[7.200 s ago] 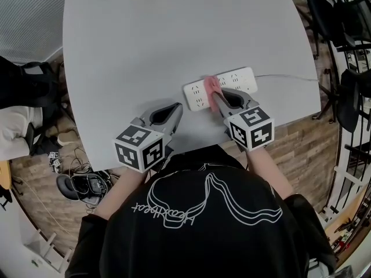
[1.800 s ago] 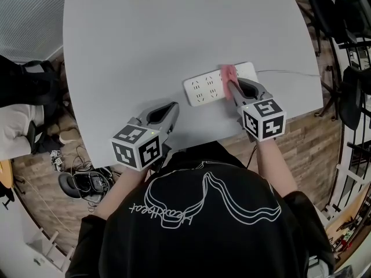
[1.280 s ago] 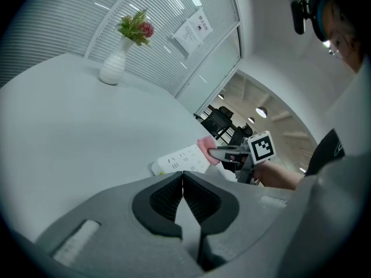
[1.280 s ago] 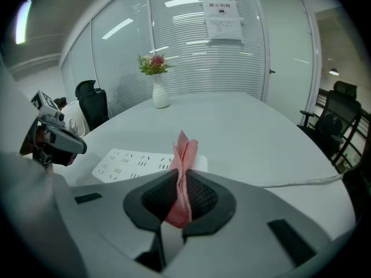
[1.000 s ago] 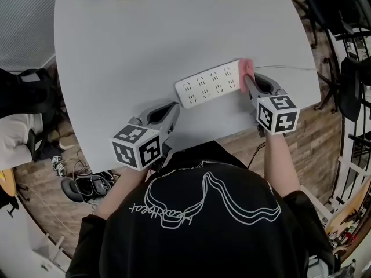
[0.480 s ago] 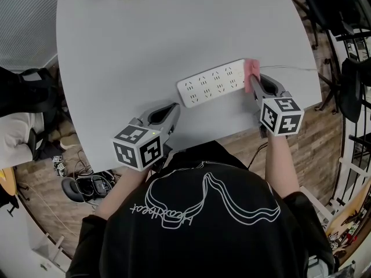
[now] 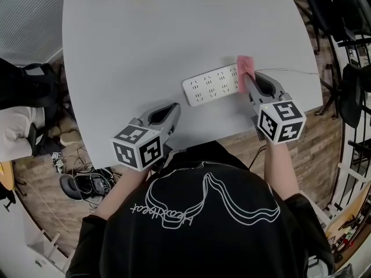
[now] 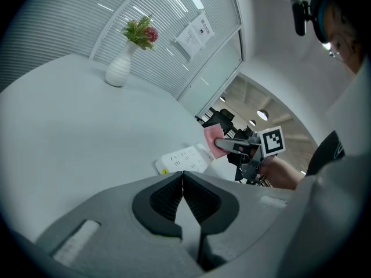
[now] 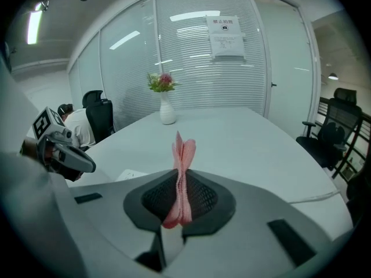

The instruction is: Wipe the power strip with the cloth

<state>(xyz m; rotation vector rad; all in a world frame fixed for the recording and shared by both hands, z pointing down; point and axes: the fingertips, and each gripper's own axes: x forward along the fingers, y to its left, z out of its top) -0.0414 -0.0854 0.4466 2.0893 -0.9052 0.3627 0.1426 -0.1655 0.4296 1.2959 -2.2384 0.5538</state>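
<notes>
Pink cloth (image 7: 245,68) is hanging at the cable end of the white power strip (image 7: 211,84) on the grey table (image 7: 145,39) in the head view. In the left gripper view, the left gripper (image 8: 183,175) is keeping its jaws pressed together on nothing. In the right gripper view, the right gripper (image 9: 181,198) is clamping the folded cloth upright.

A pale grey counter (image 7: 174,51) stands on a wood-plank floor (image 7: 310,135), with black office chairs (image 7: 326,7) beside it. A glass wall (image 9: 191,51) with slatted blinds runs behind. A white vase (image 9: 167,113) of flowers stands at the counter's far end.
</notes>
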